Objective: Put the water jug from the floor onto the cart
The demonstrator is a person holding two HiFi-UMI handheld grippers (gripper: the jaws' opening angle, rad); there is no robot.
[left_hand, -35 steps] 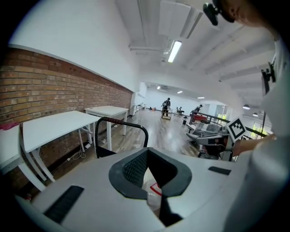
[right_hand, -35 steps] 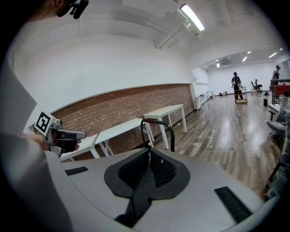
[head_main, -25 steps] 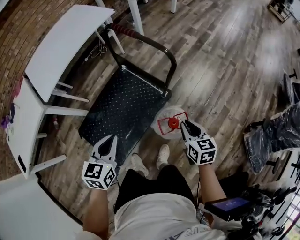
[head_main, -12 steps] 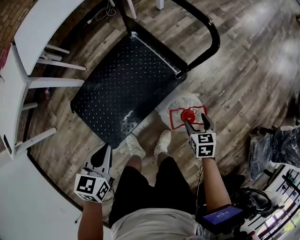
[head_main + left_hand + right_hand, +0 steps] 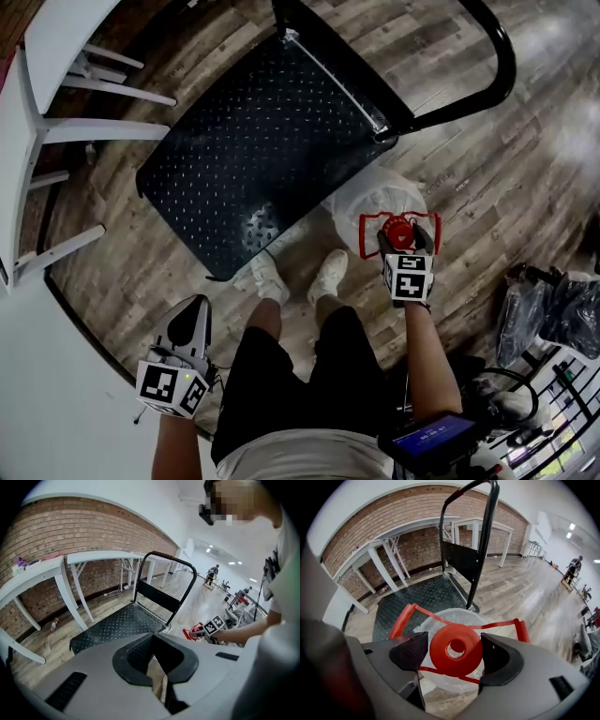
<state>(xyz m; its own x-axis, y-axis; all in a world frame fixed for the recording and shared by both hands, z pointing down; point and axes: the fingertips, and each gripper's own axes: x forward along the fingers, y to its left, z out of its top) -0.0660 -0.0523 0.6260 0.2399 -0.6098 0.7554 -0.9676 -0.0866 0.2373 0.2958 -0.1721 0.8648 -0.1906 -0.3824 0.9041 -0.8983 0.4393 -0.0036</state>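
The cart (image 5: 253, 150), a black studded deck with a looped push handle, stands bare on the wooden floor (image 5: 469, 178). On the floor just off the cart's handle-end corner stands the water jug (image 5: 370, 197), a big clear plastic bottle, upright. If it is full (the pictures don't show the level) it should be heavy and sloshy, and its smooth rounded walls would give a poor hold. The red carry frame (image 5: 401, 619) round its neck looks a sounder place to grip than the red cap (image 5: 455, 649). The right tongs (image 5: 406, 244) have just been opening and stand wide, with one jaw on each side of that cap, not pressing it. The left tongs (image 5: 192, 314), off the cart's near corner and well apart from the jug, are closed and empty.
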